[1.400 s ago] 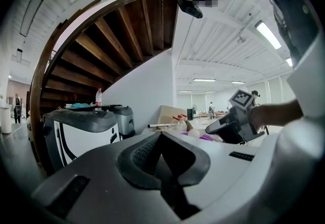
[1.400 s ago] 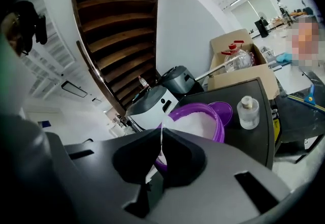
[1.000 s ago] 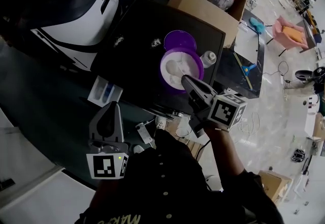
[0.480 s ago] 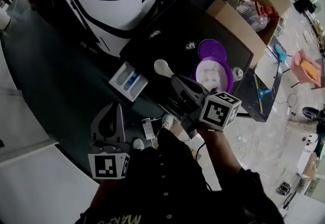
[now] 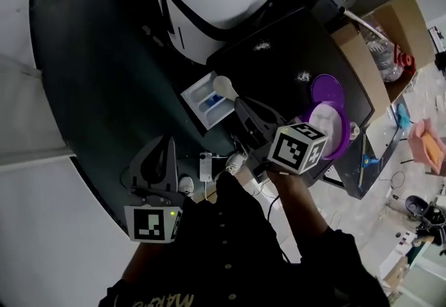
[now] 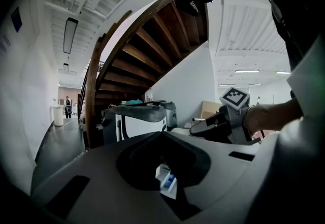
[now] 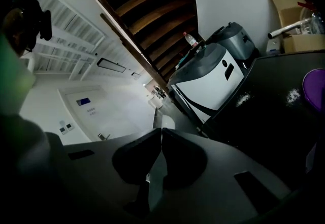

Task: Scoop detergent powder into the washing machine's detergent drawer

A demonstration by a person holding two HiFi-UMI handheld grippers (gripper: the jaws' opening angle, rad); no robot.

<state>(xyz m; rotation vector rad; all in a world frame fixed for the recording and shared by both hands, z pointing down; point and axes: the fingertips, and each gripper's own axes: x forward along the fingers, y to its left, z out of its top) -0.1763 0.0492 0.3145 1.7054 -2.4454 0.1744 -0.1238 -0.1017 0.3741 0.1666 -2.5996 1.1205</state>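
Scoop clamped shut in my right tongs, bowl over detergent drawer just off black table's near corner. Left tongs closed, empty. Best to hold level, centre on a compartment, tip slowly.

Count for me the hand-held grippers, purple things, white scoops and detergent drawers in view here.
Grippers: 2 (left gripper, right gripper)
Purple things: 2 (powder tub, lid)
White scoops: 1 (scoop, held by the right gripper)
Detergent drawers: 1 (drawer)
Total: 6
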